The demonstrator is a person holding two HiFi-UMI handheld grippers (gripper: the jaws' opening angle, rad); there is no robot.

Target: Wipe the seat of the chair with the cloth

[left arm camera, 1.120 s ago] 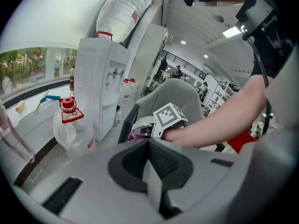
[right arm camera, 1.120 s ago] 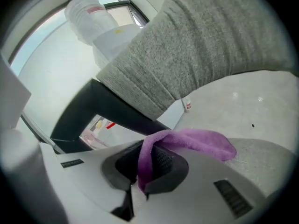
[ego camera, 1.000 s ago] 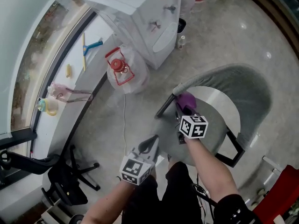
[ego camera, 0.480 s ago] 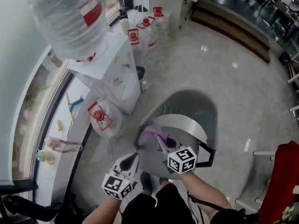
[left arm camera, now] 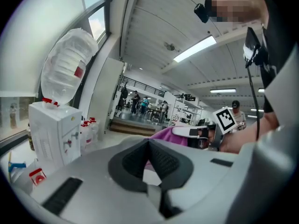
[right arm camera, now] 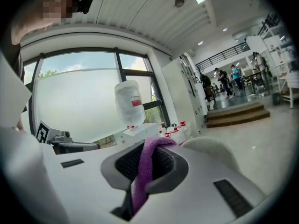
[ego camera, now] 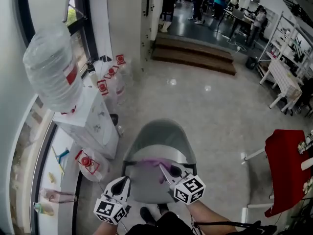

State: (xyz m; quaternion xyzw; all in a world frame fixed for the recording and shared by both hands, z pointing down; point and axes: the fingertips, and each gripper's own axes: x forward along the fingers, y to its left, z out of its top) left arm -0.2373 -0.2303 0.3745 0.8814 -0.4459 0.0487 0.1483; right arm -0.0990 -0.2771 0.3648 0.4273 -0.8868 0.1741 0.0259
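The chair has a curved grey backrest (ego camera: 157, 135) and a pale round seat (ego camera: 142, 185); it stands right below me. A purple cloth (ego camera: 149, 164) lies stretched over the back half of the seat. My right gripper (ego camera: 165, 168) is shut on its right end; in the right gripper view the cloth (right arm camera: 145, 169) hangs as a strip pinched between the jaws of the gripper (right arm camera: 152, 146). My left gripper (ego camera: 122, 186) hovers at the seat's front left, shut, with nothing in its jaws (left arm camera: 149, 143). From there I see the cloth (left arm camera: 172, 135) ahead.
A white water dispenser (ego camera: 90, 121) with a big upturned bottle (ego camera: 51, 72) stands left of the chair. Water jugs (ego camera: 110, 80) sit behind it and one jug (ego camera: 88, 163) in front. Steps (ego camera: 195, 53) rise further back. A red cloth on a white rack (ego camera: 288, 165) is at the right.
The head view has swung upward and now takes in the room. My right gripper has dragged the cloth across the seat, and it now lies spread out. The left gripper stays beside the seat.
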